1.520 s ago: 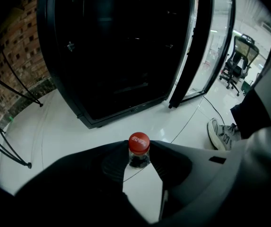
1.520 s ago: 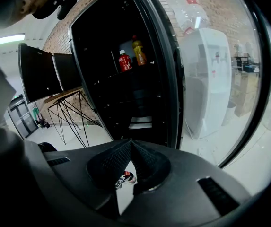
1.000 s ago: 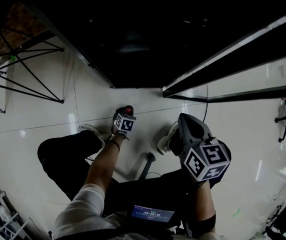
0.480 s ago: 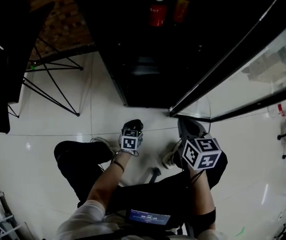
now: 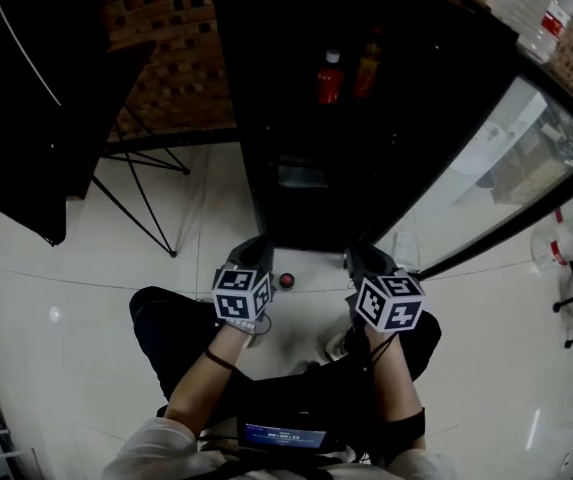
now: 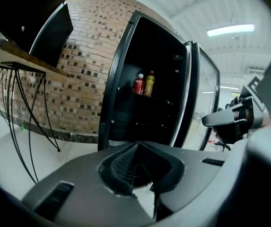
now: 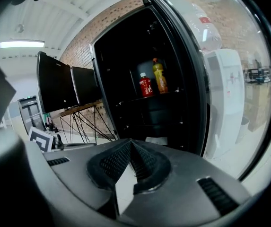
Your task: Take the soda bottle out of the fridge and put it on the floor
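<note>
Left gripper view: the left claw (image 6: 137, 148) is pressed together with nothing between its pads. It points low across the floor toward the open fridge (image 6: 118, 79).
Right gripper view: the right claw (image 7: 130, 148) is also closed on nothing and aimed into the same dark interior.
Between the claws: in the head view a red round spot (image 5: 286, 280) sits on the floor (image 5: 96, 268) just ahead of both claws, touching neither. It looks like the cap of a dark bottle standing upright, seen from above, but the body is too dark to confirm.
Fridge shelf: a red bottle (image 6: 138, 84) and an orange bottle (image 6: 149, 82) stand upright side by side, well apart from both claws.
Door: the glass door (image 7: 220, 79) is swung wide on the right.
Surroundings: a brick wall (image 6: 78, 56) stands behind, with a wire-legged worktop (image 6: 31, 63) to the left.
Done, as judged: the fridge is open. If the red round spot is the soda bottle's cap, the bottle is already out, standing on the floor, and held by neither claw, so the task looks all but finished.
Left, as judged: if the red bottle on the shelf is the one meant, the reach, grip, carry and set-down all remain.
</note>
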{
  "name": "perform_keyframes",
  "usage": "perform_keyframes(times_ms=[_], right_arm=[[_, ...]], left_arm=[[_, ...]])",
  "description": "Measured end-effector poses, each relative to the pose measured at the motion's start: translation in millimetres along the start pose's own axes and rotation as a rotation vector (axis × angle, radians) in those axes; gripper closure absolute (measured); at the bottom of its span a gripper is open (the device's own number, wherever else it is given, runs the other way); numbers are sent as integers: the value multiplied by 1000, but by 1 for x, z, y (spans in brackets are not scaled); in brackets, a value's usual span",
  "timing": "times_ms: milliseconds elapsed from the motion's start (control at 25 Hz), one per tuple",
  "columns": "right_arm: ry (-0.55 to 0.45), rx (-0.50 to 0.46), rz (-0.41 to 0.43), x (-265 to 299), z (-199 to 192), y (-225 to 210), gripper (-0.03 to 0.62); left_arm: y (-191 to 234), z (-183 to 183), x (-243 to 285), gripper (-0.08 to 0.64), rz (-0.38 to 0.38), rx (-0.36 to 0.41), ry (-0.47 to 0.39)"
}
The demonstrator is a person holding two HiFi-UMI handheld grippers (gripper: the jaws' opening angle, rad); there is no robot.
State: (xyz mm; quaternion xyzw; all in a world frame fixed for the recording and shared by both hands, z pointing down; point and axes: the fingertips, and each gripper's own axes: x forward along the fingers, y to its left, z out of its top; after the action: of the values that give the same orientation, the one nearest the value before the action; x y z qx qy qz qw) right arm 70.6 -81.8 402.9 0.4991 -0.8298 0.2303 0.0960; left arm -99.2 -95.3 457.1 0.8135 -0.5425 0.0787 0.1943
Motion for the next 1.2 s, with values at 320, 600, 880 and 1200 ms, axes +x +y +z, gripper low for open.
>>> perform_keyframes(times_ms=[320,600,880,1200], right_arm=[[-113,-7,12,-29,32,20,565],[-131,-4,17,-37,38,25,564],[-152,-51,20,-40,43,31,566],[-163,-127,-11,-42,48,32,566]], left_arm=[[-22,64,-53,558,-9,54,-93],[-38,79,-66,558,-28,71,-128],[-36,85,-67,558,-23,74,-133],[-36,86,-63,558,-25,73,-126]])
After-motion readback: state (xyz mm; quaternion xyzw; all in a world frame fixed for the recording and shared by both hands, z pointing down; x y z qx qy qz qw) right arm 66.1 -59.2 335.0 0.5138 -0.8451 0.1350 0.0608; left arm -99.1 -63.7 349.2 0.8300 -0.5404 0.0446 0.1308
